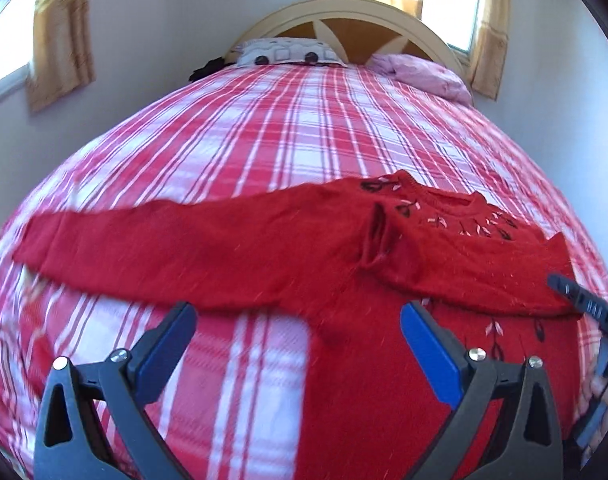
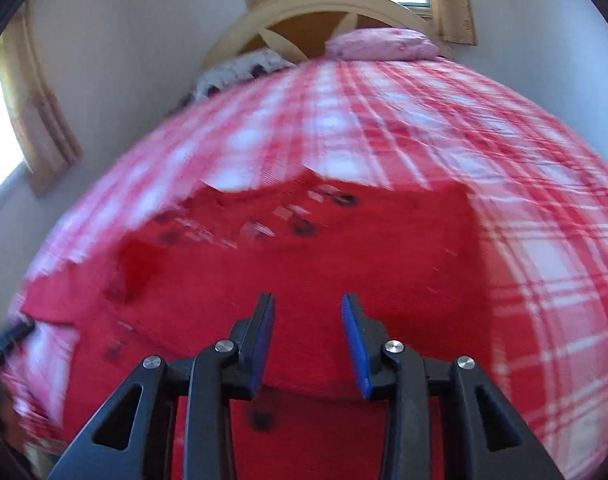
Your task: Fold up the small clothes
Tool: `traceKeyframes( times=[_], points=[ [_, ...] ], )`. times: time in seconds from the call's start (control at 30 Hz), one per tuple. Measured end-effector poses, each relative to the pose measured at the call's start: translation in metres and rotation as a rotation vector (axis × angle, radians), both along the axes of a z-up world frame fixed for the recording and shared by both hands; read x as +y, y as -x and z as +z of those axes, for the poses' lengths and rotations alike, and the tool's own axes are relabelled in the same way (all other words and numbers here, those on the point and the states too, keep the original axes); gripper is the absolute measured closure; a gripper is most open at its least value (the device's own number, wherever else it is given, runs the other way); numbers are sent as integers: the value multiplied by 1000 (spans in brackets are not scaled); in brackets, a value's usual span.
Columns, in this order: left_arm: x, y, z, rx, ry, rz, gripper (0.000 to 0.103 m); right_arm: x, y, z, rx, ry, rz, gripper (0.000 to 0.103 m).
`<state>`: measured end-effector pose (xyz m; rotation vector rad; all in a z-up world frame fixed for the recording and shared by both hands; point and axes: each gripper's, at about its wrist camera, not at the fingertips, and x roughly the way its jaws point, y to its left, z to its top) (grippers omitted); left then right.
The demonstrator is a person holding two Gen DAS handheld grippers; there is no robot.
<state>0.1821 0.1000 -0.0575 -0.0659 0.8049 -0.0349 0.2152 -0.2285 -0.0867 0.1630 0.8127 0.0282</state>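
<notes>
Red sweater (image 1: 232,252) lies on the checked bedspread (image 1: 264,128).

One sleeve stretches far to the left; the body lies at the right. The left gripper (image 1: 300,320) stands wide apart, holding nothing. The right gripper (image 2: 308,312) is narrowly parted above the sweater, empty.

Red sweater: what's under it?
The red sweater lies on the plaid bedspread, one sleeve folded across its body. What the fabric covers is hidden.

Fuzzy knit red sweater (image 1: 232,256) on woven plaid blanket (image 1: 288,128).
</notes>
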Motion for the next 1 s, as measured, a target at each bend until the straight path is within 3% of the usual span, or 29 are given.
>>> traceKeyframes(
  times=[0.03,0.17,0.27,0.37,0.5,0.57,0.63,0.67,0.77,0.87,1.0],
  points=[
    [-4,-4,0,-1,-7,-8,0,-7,2,-8,25,33,-26,67],
    [-25,-25,2,-17,-31,-75,0,-22,13,-10,2,-15,-29,67],
    [-39,-37,3,-32,22,-157,0,-17,18,-3,-42,-22,-3,67],
    [-49,-43,0,-77,84,-254,1,-15,16,-11,-12,-32,3,67],
    [-54,-59,-9,-44,202,-333,11,-12,18,-14,-24,-36,5,67],
    [-57,-67,-18,2,208,-319,18,-12,17,-15,-22,-41,6,67],
    [-57,-72,-32,79,213,-298,36,-13,17,-16,-23,-50,7,67],
    [-56,-71,-35,103,219,-292,50,-14,17,-17,-24,-55,8,67],
    [-43,-55,-40,79,204,-273,75,-17,19,-18,-32,-72,6,67],
    [-21,-40,-41,85,230,-246,79,-15,19,-19,-36,-58,14,67],
    [-2,-31,-38,99,131,-151,74,-11,19,-20,-42,-27,21,65]
  ],
)
